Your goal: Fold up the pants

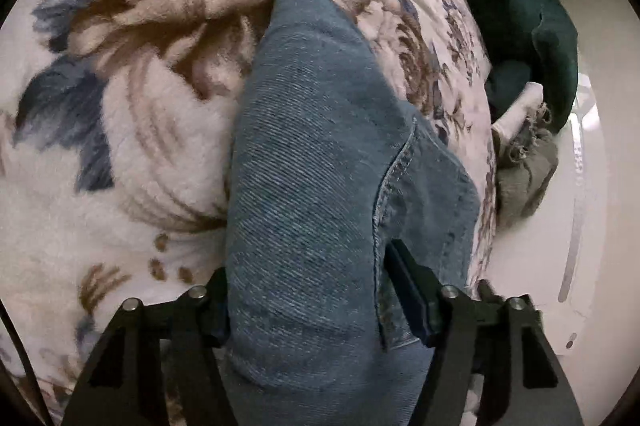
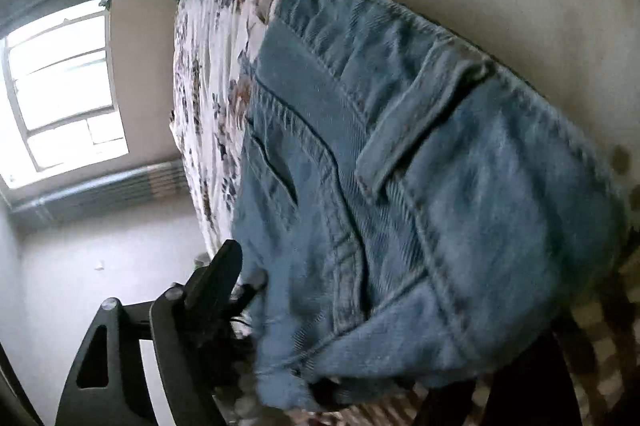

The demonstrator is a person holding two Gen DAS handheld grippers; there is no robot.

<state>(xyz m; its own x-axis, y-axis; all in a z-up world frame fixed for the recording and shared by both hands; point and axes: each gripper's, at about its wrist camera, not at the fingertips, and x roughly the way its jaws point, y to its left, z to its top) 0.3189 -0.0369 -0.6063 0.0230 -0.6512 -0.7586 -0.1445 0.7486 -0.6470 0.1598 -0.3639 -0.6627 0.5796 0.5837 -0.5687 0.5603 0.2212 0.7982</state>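
The blue denim pants (image 1: 320, 154) lie across the floral fleece blanket (image 1: 132, 130), one leg running away from me to a narrow end. My left gripper (image 1: 310, 282) is shut on the near part of that leg, and denim fills the whole gap between its black fingers (image 1: 404, 286). In the right wrist view the waistband, belt loop and pocket of the pants (image 2: 420, 166) fill the frame, lifted close to the camera. My right gripper (image 2: 380, 286) holds this bunched waist. Only its left finger (image 2: 224, 266) shows; the other is hidden under denim.
A dark green garment (image 1: 512, 6) and a grey-green cloth (image 1: 524, 178) lie at the bed's right edge, with pale floor (image 1: 600, 186) beyond. The right wrist view has a bright window (image 2: 60, 98), a radiator (image 2: 120, 186) and bare floor (image 2: 100, 266) left of the bed.
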